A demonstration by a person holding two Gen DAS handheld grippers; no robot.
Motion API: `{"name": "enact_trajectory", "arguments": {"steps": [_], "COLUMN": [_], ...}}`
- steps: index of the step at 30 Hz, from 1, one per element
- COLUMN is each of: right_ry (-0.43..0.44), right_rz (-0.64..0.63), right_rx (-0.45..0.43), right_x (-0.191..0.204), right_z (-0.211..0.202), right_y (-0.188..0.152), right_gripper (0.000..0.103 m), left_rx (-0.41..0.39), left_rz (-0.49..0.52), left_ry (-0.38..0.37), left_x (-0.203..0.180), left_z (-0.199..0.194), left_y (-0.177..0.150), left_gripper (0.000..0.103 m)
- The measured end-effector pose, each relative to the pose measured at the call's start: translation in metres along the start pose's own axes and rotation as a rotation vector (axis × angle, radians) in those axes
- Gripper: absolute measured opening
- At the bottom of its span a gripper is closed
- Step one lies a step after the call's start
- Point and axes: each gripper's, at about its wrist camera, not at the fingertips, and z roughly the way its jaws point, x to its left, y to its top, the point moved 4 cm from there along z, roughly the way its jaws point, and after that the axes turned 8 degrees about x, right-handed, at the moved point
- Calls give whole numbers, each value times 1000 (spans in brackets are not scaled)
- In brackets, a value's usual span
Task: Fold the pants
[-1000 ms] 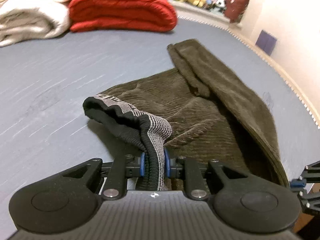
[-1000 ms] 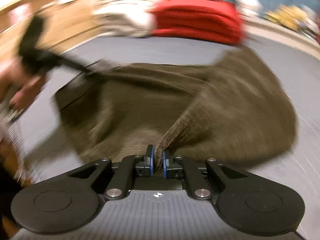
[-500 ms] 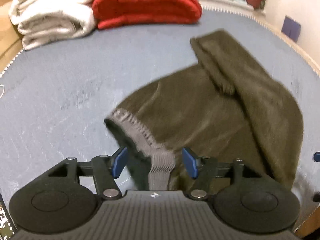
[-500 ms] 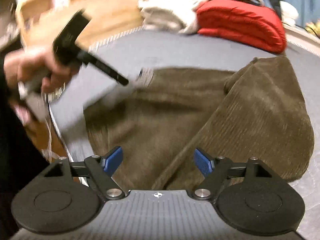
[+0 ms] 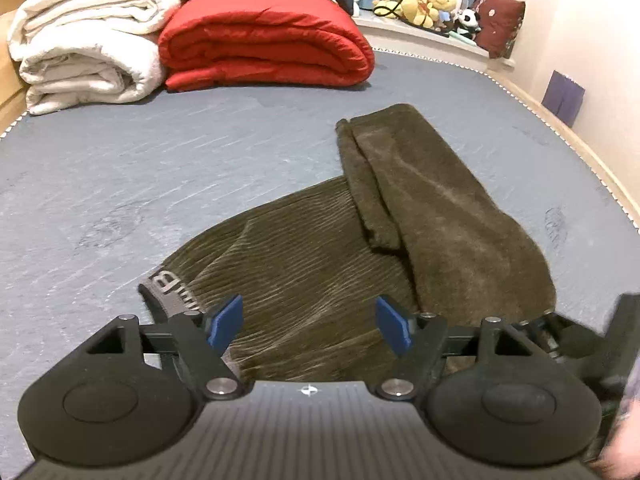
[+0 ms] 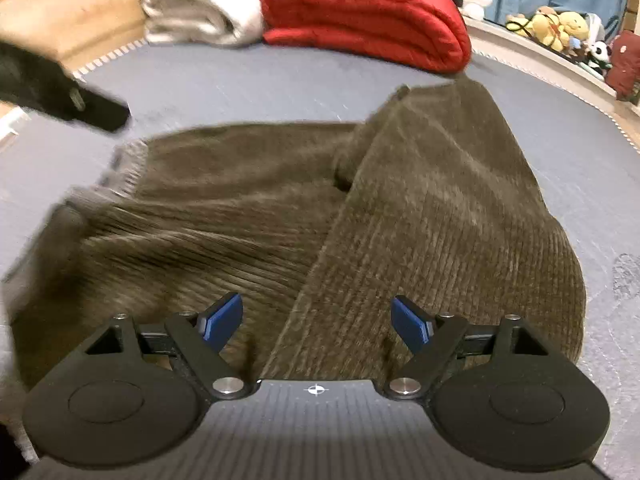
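Dark olive corduroy pants [image 5: 320, 264] lie on the blue-grey bed [image 5: 160, 168], with the legs folded over on the right [image 5: 432, 200]. The grey elastic waistband [image 5: 168, 286] lies flat at the left. My left gripper [image 5: 310, 322] is open and empty just above the waist end. In the right wrist view the pants [image 6: 280, 208] fill the middle, and my right gripper [image 6: 318, 322] is open and empty over the edge of the folded legs [image 6: 448, 208]. The left gripper shows as a dark blur at the upper left [image 6: 80, 108].
A rolled red quilt [image 5: 264, 44] and a folded white blanket [image 5: 88, 48] lie at the far end of the bed. Stuffed toys [image 5: 424, 4] sit on a ledge behind. A wall [image 5: 580, 40] runs along the bed's right edge.
Both grippers opened and let go of the pants. The waistband dropped flat onto the bed, and both grippers pulled back and up.
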Motion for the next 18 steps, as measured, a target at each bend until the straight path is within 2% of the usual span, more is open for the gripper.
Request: {"name": "enact_trajectory", "arguments": {"steps": [1,3,4,5,6,7,8,13,15,18], "right_ry": [-29,-79,-91,-87,-74,-62,-57,-25,24,41], "right_rz": [-10,-25,-27,-24,-23,-25,-30,-46,-30,-52], "right_rx": [17,56,77,87,80,70,55,-22,-17,40], "right_x": [1,-2,-4,-7,-9,-12,-16,-52,-78,-104], "right_z": [5,15,19,19,16,10,2,-60,-86,-104], "right_y": [-4,-8,-10,-13,-15,-18,-21,-44,-65,-104], "right_gripper": [81,67,47,32,27,11,8,6,6,7], "left_rx": [3,4,4,4,6,11,14,43,60,103], "left_rz": [0,5,9,12,17,20,22,43,60,78], "left_ry": [-3,-12,-15,-19,-24,-27,-31,-44,-49,-58], "left_x": [-3,-8,-10,-11,-12,-13,-12,-7,-5,1], "left_z": [1,4,6,8,11,14,17,39,51,73], "left_y": [1,3,3,2,2,1,0,-11,-18,-28], "left_gripper": [78,79,81,82,82,82,82,82,82,82]}}
